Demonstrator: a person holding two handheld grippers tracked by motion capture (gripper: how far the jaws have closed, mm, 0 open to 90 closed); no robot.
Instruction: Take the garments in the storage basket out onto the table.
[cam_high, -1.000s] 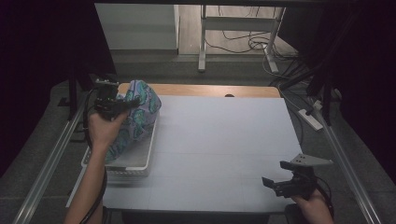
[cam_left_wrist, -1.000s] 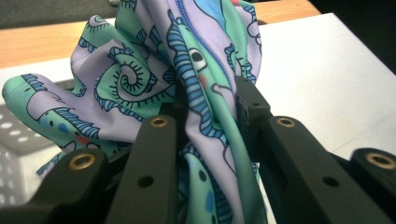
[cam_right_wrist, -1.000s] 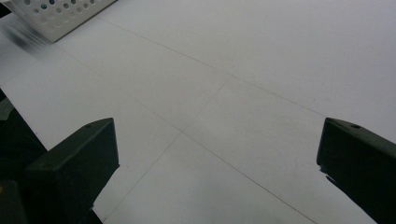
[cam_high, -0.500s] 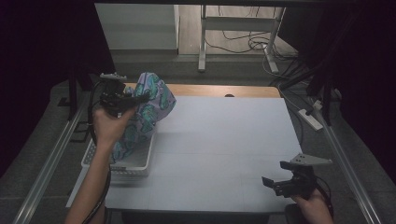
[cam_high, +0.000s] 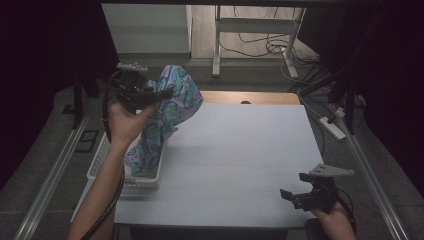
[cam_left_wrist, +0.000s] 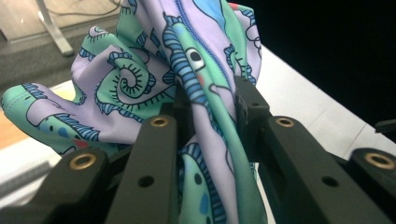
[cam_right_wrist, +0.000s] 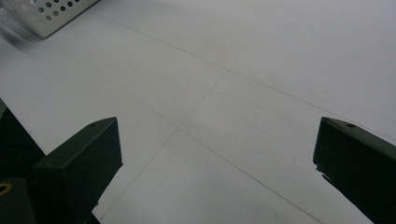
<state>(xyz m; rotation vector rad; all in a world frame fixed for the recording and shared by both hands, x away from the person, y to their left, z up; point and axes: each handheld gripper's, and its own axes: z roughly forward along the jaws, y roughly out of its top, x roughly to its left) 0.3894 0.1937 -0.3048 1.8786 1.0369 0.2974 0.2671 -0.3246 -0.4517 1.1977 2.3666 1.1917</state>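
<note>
My left gripper (cam_high: 161, 93) clenches the patterned cloth (cam_high: 170, 112), its tail hanging into the white perforated basket (cam_high: 142, 179); my right gripper (cam_high: 295, 199) gapes empty.

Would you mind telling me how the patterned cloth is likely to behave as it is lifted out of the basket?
Probably floppy: the cloth hangs in loose folds from the left gripper, its lower end in the basket. Likely light, since one pinch carries it. The fabric looks smooth and stretchy, so it might slip.
</note>
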